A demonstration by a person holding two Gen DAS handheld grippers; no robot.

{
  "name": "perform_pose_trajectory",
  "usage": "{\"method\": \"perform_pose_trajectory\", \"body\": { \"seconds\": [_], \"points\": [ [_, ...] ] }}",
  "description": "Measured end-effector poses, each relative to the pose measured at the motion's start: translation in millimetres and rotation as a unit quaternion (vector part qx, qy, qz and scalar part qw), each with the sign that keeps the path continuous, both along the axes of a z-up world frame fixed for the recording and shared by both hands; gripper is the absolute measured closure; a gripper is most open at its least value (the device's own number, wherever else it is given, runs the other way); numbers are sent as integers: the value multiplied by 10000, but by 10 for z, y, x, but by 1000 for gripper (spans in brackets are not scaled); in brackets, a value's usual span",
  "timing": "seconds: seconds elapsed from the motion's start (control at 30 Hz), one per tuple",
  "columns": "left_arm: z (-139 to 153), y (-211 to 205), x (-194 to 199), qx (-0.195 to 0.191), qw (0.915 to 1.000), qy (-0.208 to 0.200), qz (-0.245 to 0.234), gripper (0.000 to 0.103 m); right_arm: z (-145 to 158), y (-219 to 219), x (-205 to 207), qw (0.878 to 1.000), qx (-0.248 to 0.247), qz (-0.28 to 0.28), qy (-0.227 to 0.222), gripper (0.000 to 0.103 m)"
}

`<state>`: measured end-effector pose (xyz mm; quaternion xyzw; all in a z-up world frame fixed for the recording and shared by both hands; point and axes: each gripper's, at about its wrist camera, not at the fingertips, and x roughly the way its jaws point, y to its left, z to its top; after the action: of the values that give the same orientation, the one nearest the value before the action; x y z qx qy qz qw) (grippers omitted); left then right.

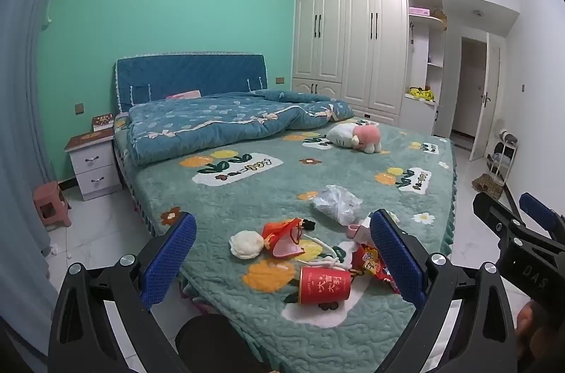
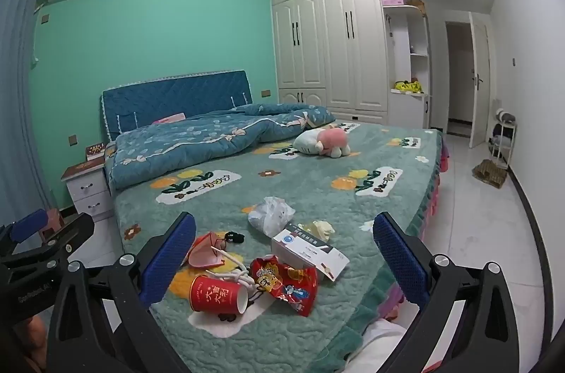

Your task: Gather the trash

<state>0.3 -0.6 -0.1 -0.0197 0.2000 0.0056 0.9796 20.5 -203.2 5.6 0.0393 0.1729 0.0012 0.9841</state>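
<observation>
Left wrist view
- Left gripper (image 1: pixel 282 253): jaws spread wide, nothing between the pads; held above the near end of the bed.
- Bed (image 1: pixel 247 189): green quilted cover with flower print; trash lies in a loose cluster at its near end.
- Cup (image 1: pixel 325 284): red paper cup on its side, mouth turned away from this camera.
- Wrapper (image 1: pixel 370 262): red snack wrapper, just beside the cup, partly hidden by the gripper's right finger.
- Pouch (image 1: pixel 284 237): crumpled orange-red piece, behind the cup.
- Puff (image 1: pixel 246 244): round white item, touching the pouch's left side.
- Bag (image 1: pixel 335 203): clear plastic bag, crumpled, farther up the bed.
- Right gripper (image 1: pixel 508 214): seen at the right edge over the floor, jaws apart, empty.
- Plush (image 1: pixel 356 136): pink and white toy, well apart from the trash.

Right wrist view
- Right gripper (image 2: pixel 282 253): jaws fully spread, holding nothing; the trash sits below, between the 2 fingers.
- Cup (image 2: pixel 219 295): on its side, white mouth facing right.
- Wrapper (image 2: pixel 286 283): touching the cup's mouth side.
- Box (image 2: pixel 307 249): flat white and black carton, just behind the wrapper.
- Bag (image 2: pixel 270 216): behind the box.
- Pouch (image 2: pixel 206 251): left of the wrapper, beside the gripper's left finger.
- Left gripper (image 2: pixel 46 232): at the left edge, jaws apart, empty.
</observation>
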Motion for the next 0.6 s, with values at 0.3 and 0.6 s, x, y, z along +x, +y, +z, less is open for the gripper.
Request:
{"method": "perform_pose_trajectory", "body": {
  "seconds": [0.3,0.6],
  "points": [
    [-33,-27,18,81,10000,17,11,6,-23,-38,-14,10000,49,-10,20,5],
    [-73,-47,14,92,9999,66,-2,6,-58,-49,-3,10000,49,27,41,5]
  ]
}}
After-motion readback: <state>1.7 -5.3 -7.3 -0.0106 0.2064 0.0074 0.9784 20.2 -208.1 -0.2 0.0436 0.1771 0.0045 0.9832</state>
